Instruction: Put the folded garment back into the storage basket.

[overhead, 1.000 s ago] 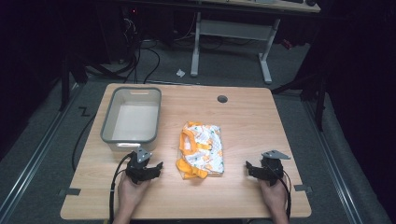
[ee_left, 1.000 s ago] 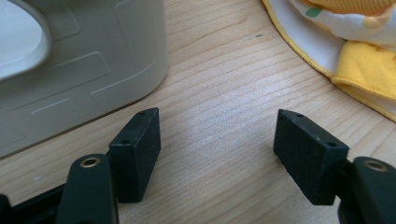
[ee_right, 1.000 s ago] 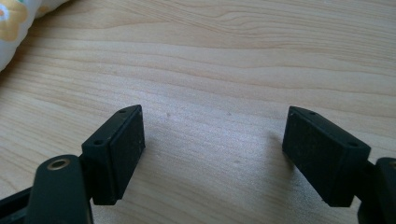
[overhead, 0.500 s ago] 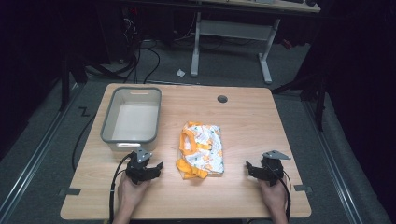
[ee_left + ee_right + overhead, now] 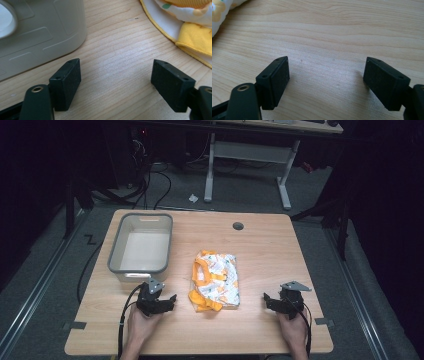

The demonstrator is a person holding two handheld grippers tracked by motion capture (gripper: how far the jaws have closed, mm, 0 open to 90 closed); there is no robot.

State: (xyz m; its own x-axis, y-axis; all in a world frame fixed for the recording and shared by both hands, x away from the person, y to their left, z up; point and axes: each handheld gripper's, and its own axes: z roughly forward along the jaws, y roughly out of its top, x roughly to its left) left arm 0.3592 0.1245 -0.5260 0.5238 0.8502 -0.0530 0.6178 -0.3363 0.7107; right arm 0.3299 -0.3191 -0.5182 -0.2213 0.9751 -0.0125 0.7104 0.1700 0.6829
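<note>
Currently at the near edge of the wooden table (image 5: 260, 250), both hands resting. Left gripper (image 5: 167, 301) toward the near left corner, just in front of the grey tub (image 5: 116, 265); jaws wide apart, just been opening further, nothing between them but bare wood. Left gripper view: black pads (image 5: 66, 83) hovering low over the tabletop (image 5: 117, 65), tub wall (image 5: 42, 32) at upper left, yellow-edged cloth (image 5: 190, 37) at upper right, neither touched. Right gripper (image 5: 270, 302) toward the near right corner, jaws likewise spread wide, holding nothing. Right gripper view: pads (image 5: 274, 82) over plain wood grain (image 5: 329, 45), a scrap of the patterned fabric (image 5: 219, 10) at the far upper left corner, well clear. Folded white-and-orange cloth bundle (image 5: 216, 280) lying flat near the middle of the table, slightly toward the near edge, between the two grippers and apart from both; orange straps or trim bunched along its left and near sides. Tub standing upright at the left side, running toward the far left corner, close beside the bundle without touching. Small round grommet hole (image 5: 238, 226) near the far edge. Cable (image 5: 122, 320) trailing from left gripper off the near edge.
</note>
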